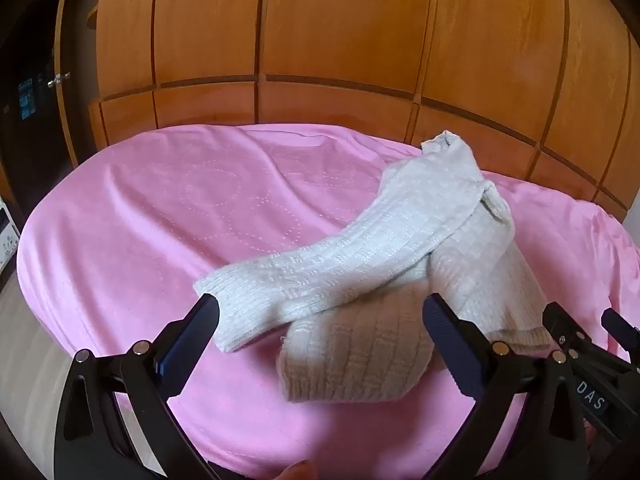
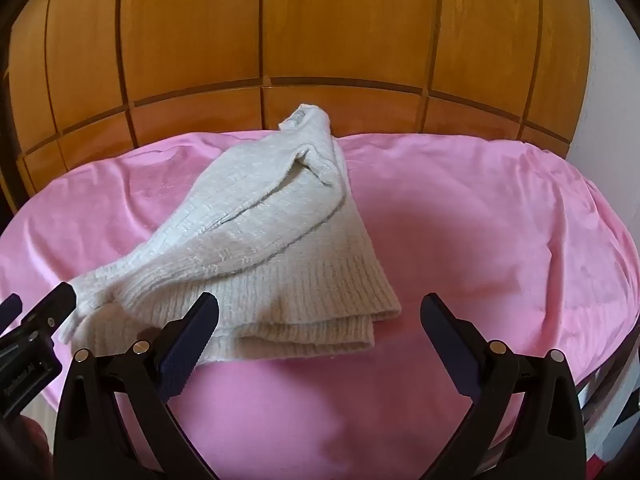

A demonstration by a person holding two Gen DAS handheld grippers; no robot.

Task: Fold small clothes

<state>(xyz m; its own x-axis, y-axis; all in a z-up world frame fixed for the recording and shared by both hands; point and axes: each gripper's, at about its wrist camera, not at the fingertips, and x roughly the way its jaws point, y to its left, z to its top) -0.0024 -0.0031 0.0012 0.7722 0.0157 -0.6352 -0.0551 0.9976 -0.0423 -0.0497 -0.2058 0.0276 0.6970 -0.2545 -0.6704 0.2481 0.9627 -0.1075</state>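
A small cream knit sweater (image 1: 400, 248) lies partly folded on the pink blanket (image 1: 160, 220), sleeves laid across its body toward the left. My left gripper (image 1: 320, 312) is open and empty, its fingers either side of the sleeve cuffs, just above them. In the right wrist view the sweater (image 2: 272, 248) lies left of centre, its ribbed hem folded in layers at the front. My right gripper (image 2: 320, 308) is open and empty, hovering over the hem's right corner and the bare blanket (image 2: 480, 240). The left gripper's tip shows at the far left of that view (image 2: 52, 304).
A wooden panelled wardrobe (image 1: 320, 40) stands right behind the bed. The blanket's edge and the floor (image 1: 28, 340) are at the left. A white wall (image 2: 612, 80) is at the right.
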